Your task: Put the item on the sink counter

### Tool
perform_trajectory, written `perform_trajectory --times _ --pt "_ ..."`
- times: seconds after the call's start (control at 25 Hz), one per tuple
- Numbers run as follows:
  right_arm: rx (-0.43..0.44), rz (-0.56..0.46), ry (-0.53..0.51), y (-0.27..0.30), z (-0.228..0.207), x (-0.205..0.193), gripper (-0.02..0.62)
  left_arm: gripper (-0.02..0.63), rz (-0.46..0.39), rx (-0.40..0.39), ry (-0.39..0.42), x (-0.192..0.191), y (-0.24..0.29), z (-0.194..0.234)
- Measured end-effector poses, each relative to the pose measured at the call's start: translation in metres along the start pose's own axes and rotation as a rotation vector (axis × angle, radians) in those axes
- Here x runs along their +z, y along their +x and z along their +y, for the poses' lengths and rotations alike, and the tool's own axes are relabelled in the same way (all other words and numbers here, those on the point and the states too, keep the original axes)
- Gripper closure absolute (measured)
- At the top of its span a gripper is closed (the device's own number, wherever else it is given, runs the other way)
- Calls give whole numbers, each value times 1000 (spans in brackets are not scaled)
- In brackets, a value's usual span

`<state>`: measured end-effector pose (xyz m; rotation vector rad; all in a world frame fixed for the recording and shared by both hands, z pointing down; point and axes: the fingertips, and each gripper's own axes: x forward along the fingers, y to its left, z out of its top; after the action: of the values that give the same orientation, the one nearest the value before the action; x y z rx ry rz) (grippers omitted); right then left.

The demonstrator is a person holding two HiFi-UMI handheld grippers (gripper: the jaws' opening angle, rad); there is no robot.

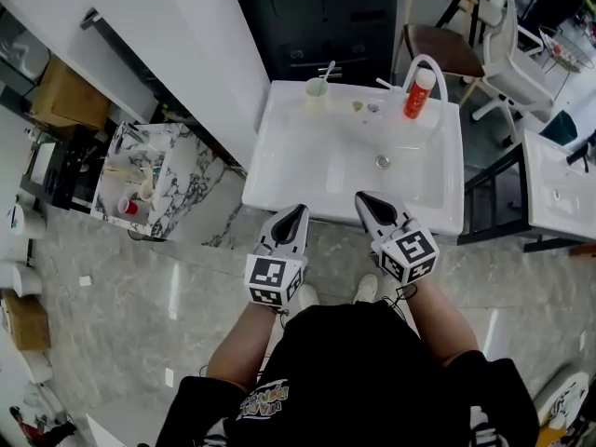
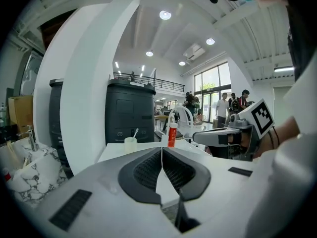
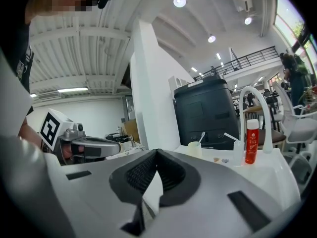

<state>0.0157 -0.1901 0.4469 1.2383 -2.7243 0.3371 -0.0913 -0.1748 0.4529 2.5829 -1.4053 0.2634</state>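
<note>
The white sink counter (image 1: 279, 170) stands in front of me. At its back are a pale cup with a toothbrush (image 1: 317, 89), a red bottle (image 1: 418, 93) and an arched white faucet (image 1: 426, 62). My left gripper (image 1: 299, 210) and right gripper (image 1: 364, 197) hover side by side over the counter's near edge, both shut with nothing between the jaws. In the left gripper view the shut left gripper (image 2: 161, 150) points at the cup (image 2: 130, 144) and bottle (image 2: 172, 134). From the right gripper (image 3: 157, 152) I see the cup (image 3: 195, 148), bottle (image 3: 251, 141) and faucet (image 3: 250, 95).
A black cabinet (image 1: 326, 17) stands behind the sink. A marble-patterned stand (image 1: 177, 189) with small items sits to the left, past a white wall (image 1: 186, 45). Chairs (image 1: 442, 40) and another white table (image 1: 559, 194) are at the right.
</note>
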Motion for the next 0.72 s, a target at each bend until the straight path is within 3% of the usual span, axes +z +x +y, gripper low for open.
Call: perform_trajectory --times 0.32,0.72 --pt "-66 8 5 -8 7 -6 541 588 7 -76 2 -5 -2 -4" --pt "-89 19 8 -11 11 -10 541 588 16 -100 6 -7 -6 -3"
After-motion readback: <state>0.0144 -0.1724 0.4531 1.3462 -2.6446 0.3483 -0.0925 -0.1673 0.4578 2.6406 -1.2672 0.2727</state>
